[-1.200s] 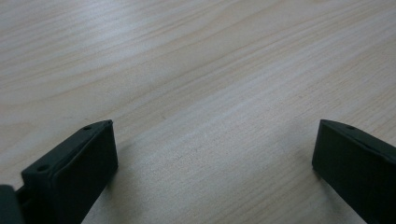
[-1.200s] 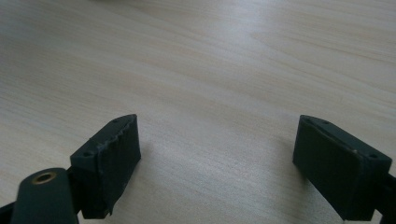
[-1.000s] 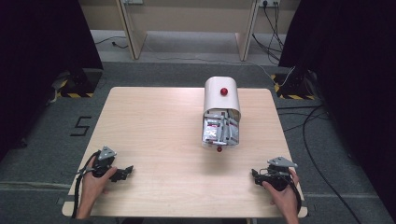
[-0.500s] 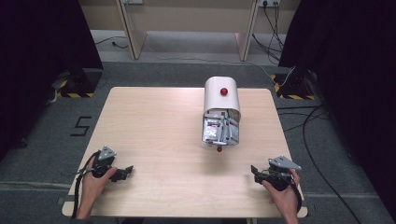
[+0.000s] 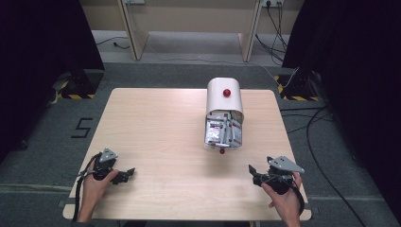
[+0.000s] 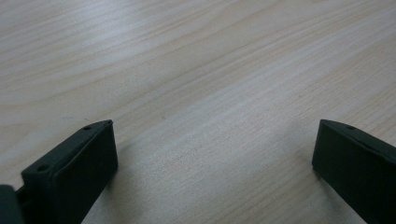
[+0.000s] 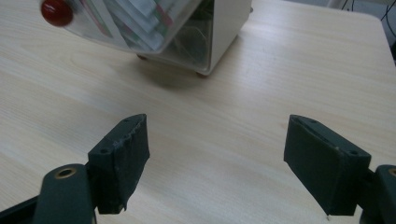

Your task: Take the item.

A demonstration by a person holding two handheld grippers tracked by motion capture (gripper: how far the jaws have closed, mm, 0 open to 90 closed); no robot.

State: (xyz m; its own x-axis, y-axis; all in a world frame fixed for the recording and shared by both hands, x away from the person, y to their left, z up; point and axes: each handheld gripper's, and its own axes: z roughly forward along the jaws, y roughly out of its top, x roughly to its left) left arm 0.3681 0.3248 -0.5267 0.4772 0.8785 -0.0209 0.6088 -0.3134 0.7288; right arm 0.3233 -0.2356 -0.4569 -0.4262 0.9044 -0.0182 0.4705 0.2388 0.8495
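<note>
The left gripper has its jaws spread wide with nothing between them; in the left gripper view bare pale wood lies in the gap. The right gripper is also spread wide and holds nothing; in the right gripper view its jaws frame bare tabletop. Each is held by a hand, the left hand and the right hand, low over the near corners of the wooden table. Well ahead, right of centre, stands a white box with a rounded top, its clear front showing packets inside and a red knob low down; another red knob sits on top. Compared with half a second ago, nothing has visibly moved; both grippers sit where they were.
</note>
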